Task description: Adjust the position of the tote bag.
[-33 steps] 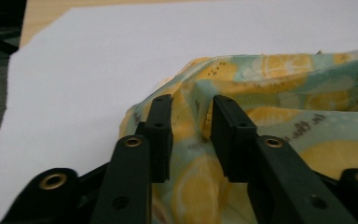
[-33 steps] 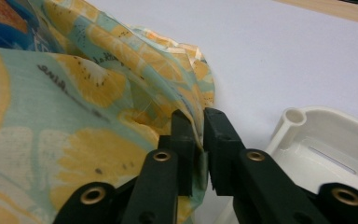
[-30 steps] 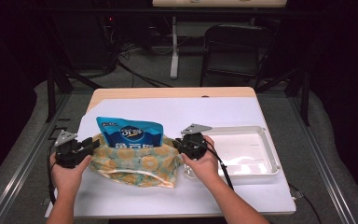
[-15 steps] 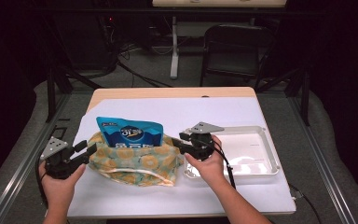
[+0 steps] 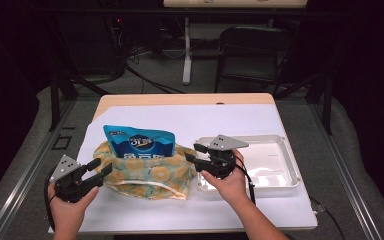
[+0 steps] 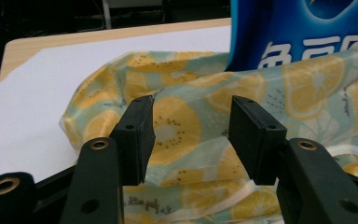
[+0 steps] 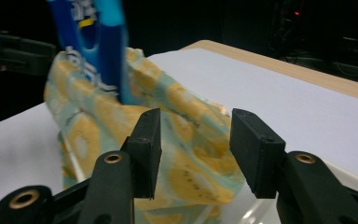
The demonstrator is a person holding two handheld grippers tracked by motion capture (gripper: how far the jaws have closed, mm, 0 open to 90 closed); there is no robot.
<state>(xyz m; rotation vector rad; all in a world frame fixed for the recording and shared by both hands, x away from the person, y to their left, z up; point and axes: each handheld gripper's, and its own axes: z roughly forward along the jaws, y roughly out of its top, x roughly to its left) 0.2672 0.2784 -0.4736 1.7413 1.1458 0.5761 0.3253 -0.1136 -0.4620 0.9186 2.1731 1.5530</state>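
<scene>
A cloth bag [image 5: 150, 172] printed with yellow citrus slices lies on the white table cover, and a blue snack pouch [image 5: 140, 142] stands partly inside it. My left gripper [image 5: 100, 167] is open just off the bag's left end, with the fabric [image 6: 191, 126] beyond its jaws. My right gripper [image 5: 194, 154] is open at the bag's right end, its jaws framing the cloth [image 7: 186, 154] without holding it. The pouch [image 7: 95, 42] rises above the bag in the right gripper view.
A clear plastic tray [image 5: 285, 160] sits on the table right of the bag, under my right hand's far side. The white cover [image 5: 205, 120] spreads over a wooden table [image 5: 180, 99]. A chair [image 5: 250, 50] stands beyond the far edge.
Both grippers have let go of the bag and drawn away from its ends, the left one moving down and to the left, the right one slightly to the right.
</scene>
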